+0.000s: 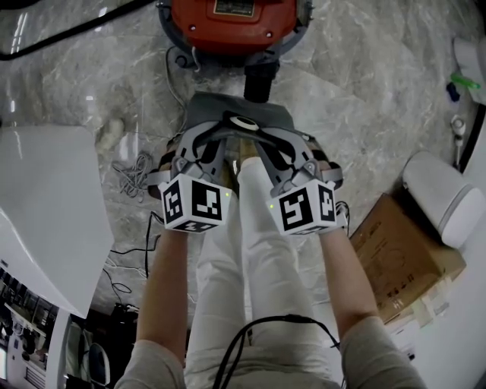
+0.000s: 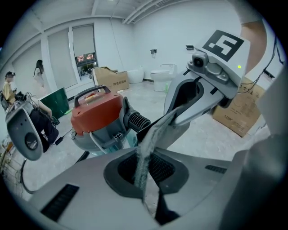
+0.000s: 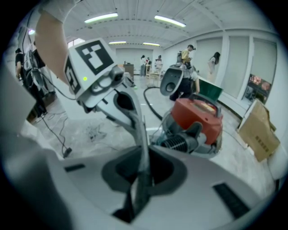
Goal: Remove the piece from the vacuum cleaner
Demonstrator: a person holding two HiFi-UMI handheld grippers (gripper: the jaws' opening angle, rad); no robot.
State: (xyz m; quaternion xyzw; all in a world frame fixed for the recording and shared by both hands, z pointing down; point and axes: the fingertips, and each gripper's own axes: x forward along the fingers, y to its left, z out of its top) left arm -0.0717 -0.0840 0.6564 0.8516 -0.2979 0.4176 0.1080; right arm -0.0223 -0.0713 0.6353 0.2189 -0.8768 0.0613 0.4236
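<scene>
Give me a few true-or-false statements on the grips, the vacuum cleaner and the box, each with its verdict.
1. The left gripper and the right gripper are both shut on the same thin grey piece. True.
2. The vacuum cleaner has a blue top. False: its top is orange-red.
3. The vacuum cleaner stands on the floor just beyond the two grippers. True.
4. The cardboard box lies on the left gripper's side. False: it lies on the floor on the right gripper's side.
</scene>
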